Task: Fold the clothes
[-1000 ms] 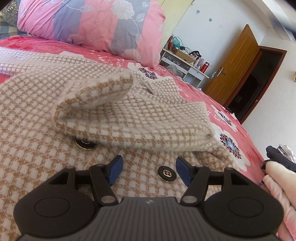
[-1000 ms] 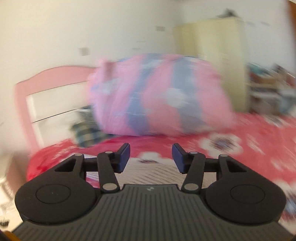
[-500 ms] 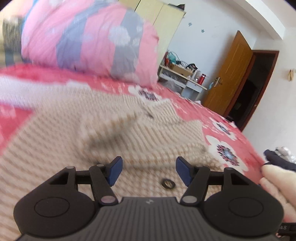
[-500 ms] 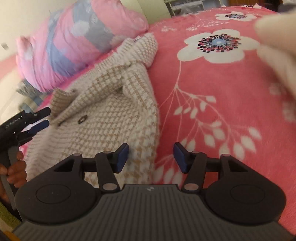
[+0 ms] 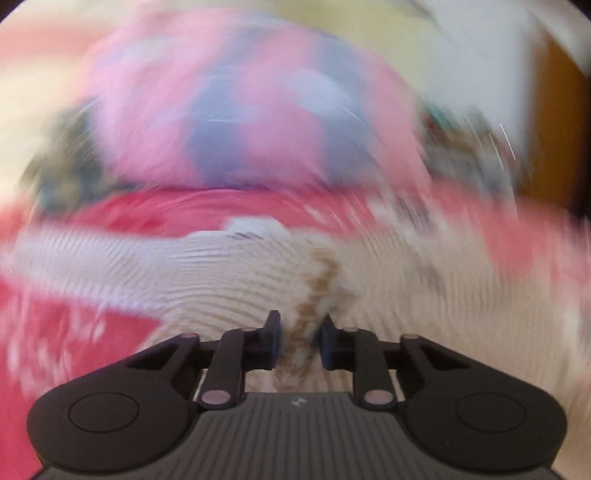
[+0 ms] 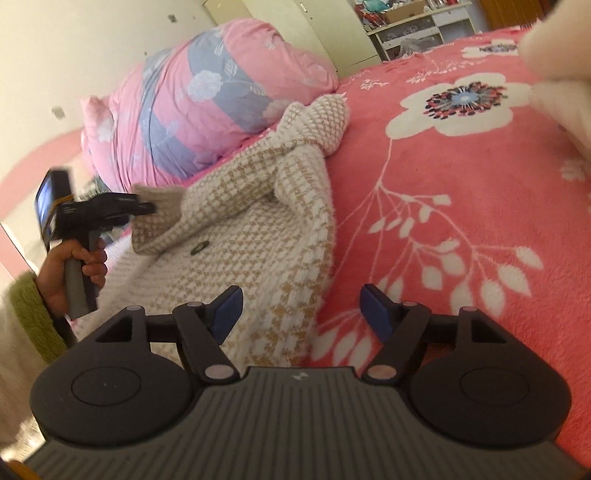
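Right wrist view is the sharp one, so going off that mostly: the checked knit jacket, beige and white with a dark button on the front, lies spread across the pink flowered bedspread, its far end bunched up just beside the big pink and blue-grey quilt bundle at the head of the bed. The right claw sits low over the near hem of the jacket with its jaws opening; the hem and a strip of bedspread show in the gap, but the blue pads aren't pressing on anything. Over on the left side of that view you can see the left claw held by a hand with a green fuzzy cuff, its tip right at a raised flap of the jacket near the collar. Left wrist view is super smeared, but the left claw there has its jaws closing down narrow with a ridge of the brown-and-cream knit standing up between the pads, so it looks pinched on the fabric. Something pale and fluffy pokes in at the top right corner, can't tell what it is. A white shelf unit with clutter stands past the bed by the wall.
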### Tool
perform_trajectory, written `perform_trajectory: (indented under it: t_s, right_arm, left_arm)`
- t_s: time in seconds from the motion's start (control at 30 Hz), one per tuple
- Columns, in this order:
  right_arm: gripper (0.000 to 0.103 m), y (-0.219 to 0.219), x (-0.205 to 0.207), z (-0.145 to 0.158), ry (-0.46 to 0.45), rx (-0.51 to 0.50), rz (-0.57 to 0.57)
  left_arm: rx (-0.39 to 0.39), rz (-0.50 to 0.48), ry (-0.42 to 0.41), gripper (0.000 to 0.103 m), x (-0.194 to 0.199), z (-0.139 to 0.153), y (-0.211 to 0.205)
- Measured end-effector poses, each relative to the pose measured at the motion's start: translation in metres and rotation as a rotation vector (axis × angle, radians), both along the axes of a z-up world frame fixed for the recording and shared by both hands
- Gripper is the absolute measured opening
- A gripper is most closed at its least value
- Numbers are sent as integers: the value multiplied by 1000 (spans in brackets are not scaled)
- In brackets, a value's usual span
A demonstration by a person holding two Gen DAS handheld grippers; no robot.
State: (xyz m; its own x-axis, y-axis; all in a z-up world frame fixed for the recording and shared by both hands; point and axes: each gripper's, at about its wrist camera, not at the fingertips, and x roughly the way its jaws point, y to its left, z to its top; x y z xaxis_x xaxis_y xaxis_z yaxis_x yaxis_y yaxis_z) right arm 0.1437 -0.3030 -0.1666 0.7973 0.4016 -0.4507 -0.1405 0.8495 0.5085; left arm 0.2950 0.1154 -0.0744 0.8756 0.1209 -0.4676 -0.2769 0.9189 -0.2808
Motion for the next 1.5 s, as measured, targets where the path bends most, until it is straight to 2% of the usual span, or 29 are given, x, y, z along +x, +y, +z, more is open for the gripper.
perform_trajectory:
  t_s: [0.07, 0.13, 0.2, 0.33, 0.4, 0.47, 0.5, 0.53, 0.6, 0.67, 0.7, 0.77, 0.87, 0.93, 0.97, 1.03, 1.07, 1.1, 1.17, 1.23, 1.33, 1.47, 1.5]
  right_arm:
    - [70, -4, 0, -1, -3, 23, 2]
    - [70, -5, -1, 0, -4, 27, 6]
    - [70, -4, -1, 3, 2, 14, 16]
    - [70, -2, 3, 22, -21, -39, 33]
    - [71, 2, 13, 34, -57, -81, 49]
    - [71, 9, 28, 45, -92, -135, 70]
    - [71, 13, 36, 51, -109, -162, 81]
    - [72, 17, 46, 54, -117, -202, 88]
    - [72, 26, 70, 54, -123, -268, 106]
    - [72, 32, 91, 46, -89, -321, 90]
    - [71, 31, 95, 42, -79, -313, 95]
    - [67, 27, 98, 35, -70, -283, 105]
    - [51, 22, 94, 29, -72, -243, 111]
    - [43, 20, 95, 28, -73, -224, 99]
    - [35, 19, 96, 27, -74, -214, 97]
    - [22, 17, 96, 24, -73, -196, 90]
    - [15, 16, 96, 22, -72, -187, 86]
    - [12, 16, 96, 21, -73, -187, 80]
    - [8, 17, 94, 19, -79, -188, 75]
    - [7, 18, 91, 20, -90, -192, 74]
    - [6, 20, 80, 22, -108, -188, 57]
    - [5, 24, 64, 22, -112, -188, 55]
    - [5, 26, 62, 22, -113, -196, 55]
  left_arm:
    - [-124, 83, 28, 23, -5, -6, 32]
    - [-159, 136, 65, 28, -10, -9, 54]
    - [-137, 181, 52, 34, -21, -2, 65]
    - [-18, 261, -61, 44, -42, 32, 62]
    - [75, 175, -75, 47, -32, 51, 37]
    - [182, -7, -38, 53, -10, 66, -7]
    - [232, -122, -10, 61, 2, 70, -35]
    - [281, -253, 24, 63, 15, 72, -66]
    - [356, -443, 79, 66, 41, 71, -128]
    - [423, -599, 130, 66, 67, 63, -188]
    - [468, -661, 148, 66, 80, 58, -216]
    - [583, -738, 180, 66, 104, 44, -266]
    - [725, -788, 221, 66, 134, 21, -317]
    - [804, -777, 250, 66, 151, 6, -336]
    - [839, -768, 262, 65, 157, 0, -343]
    - [887, -764, 283, 58, 166, -13, -348]
    - [902, -763, 293, 42, 171, -19, -349]
    - [898, -765, 309, 23, 175, -23, -349]
    - [833, -757, 326, 12, 182, -25, -345]
    - [725, -732, 306, 10, 187, -16, -338]
    - [387, -694, 235, 9, 199, 12, -306]
    - [172, -696, 214, 9, 216, 17, -288]
    - [145, -708, 212, 9, 218, 11, -289]
